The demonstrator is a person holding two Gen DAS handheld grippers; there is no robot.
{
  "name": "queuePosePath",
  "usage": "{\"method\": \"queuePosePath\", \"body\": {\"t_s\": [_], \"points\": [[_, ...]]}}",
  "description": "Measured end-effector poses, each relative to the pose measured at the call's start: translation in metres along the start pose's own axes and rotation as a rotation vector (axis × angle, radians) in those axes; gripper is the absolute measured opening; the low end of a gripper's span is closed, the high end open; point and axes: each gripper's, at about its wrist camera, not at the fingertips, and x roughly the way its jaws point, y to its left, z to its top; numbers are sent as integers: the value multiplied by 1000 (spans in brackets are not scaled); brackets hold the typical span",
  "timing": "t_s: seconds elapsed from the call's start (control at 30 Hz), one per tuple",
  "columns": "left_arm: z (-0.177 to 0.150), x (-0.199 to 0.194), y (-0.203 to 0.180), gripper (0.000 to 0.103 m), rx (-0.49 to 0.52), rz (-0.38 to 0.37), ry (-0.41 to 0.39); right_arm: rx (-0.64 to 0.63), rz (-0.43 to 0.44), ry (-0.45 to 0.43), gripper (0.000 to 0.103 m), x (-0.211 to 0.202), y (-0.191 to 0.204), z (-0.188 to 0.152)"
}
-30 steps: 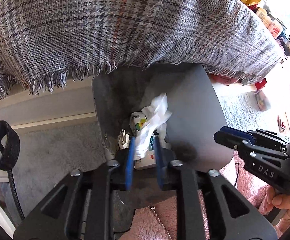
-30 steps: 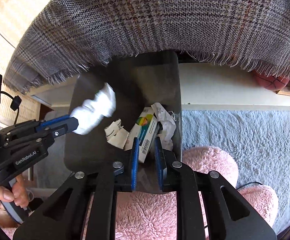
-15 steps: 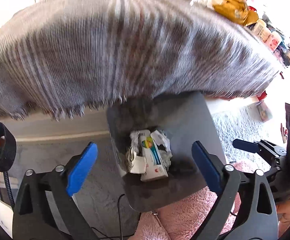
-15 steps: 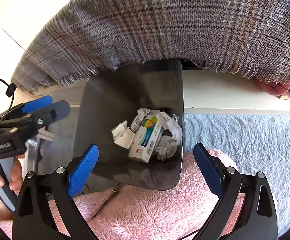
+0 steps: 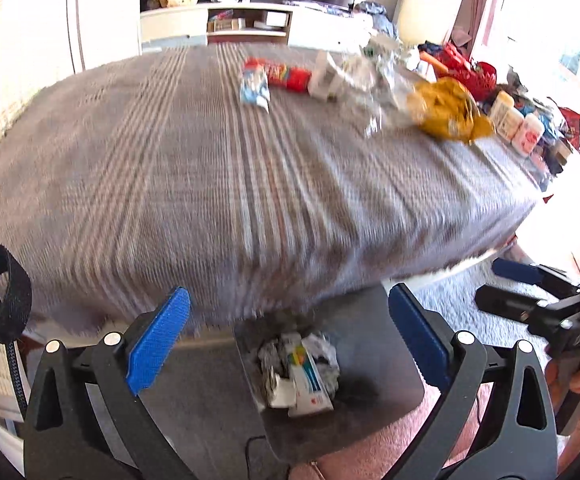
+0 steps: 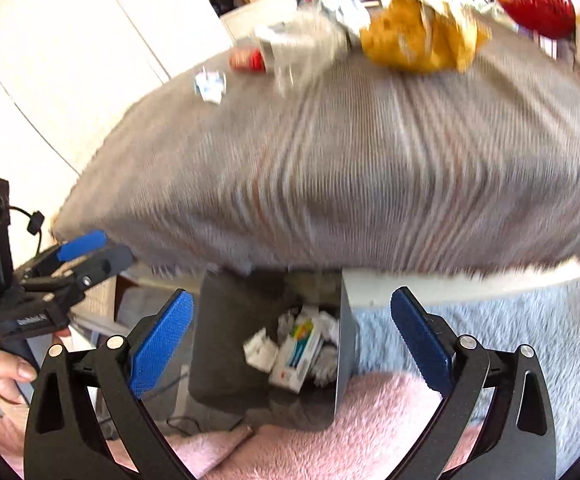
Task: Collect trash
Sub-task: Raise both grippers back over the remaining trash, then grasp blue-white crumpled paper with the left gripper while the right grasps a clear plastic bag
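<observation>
Trash bin [image 5: 370, 364]: dark, open-topped, on the floor just under the table's near edge; inside lie a small carton [image 5: 310, 380] and crumpled paper [image 6: 260, 350].
Trash left to collect: on the table [image 5: 170, 184], far from the bin; a yellow crumpled bag [image 5: 448, 110], a red tube-like wrapper [image 5: 286, 76] with its long axis running across the table, a pale blue-and-white packet [image 5: 254, 88] and clear crinkled plastic [image 5: 374, 76]; all blurred, so finer naming is unsure.
Direction from the tongs: the loose trash lies ahead and above the bin, toward the table's far side; the yellow bag sits more to the right, the packet more to the left.
Nearer hand: judged, right for the bag, left for the packet.
Left tongs [image 5: 290, 340]: released, spread wide, nothing between them, touching nothing.
Right tongs [image 6: 290, 340]: released, equally wide, empty, above the bin.
Next move: judged, a reach over the table edge.
</observation>
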Motion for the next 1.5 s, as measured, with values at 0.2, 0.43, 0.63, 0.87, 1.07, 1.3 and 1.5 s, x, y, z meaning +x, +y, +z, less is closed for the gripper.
{"method": "queuePosePath", "body": {"t_s": [0.2, 0.43, 0.63, 0.87, 1.07, 1.3, 1.5], "points": [[42, -2, 8, 94, -5, 28, -53, 10, 0, -71, 100, -6, -7, 52], [97, 9, 21, 94, 3, 64, -98, -42, -32, -138, 99, 2, -8, 104], [135, 31, 24, 88, 20, 72, -99, -60, -18, -167, 84, 14, -11, 139], [166, 72, 28, 79, 3, 57, -61, -87, -31, -154, 81, 40, -15, 161], [182, 107, 24, 71, 26, 71, -27, -118, -30, -170, 81, 47, -13, 168], [180, 134, 23, 47, 25, 60, 33, -130, 14, -190, 79, 40, -10, 177], [178, 142, 23, 25, 36, 57, 49, -131, 24, -106, 66, 59, -10, 173]]}}
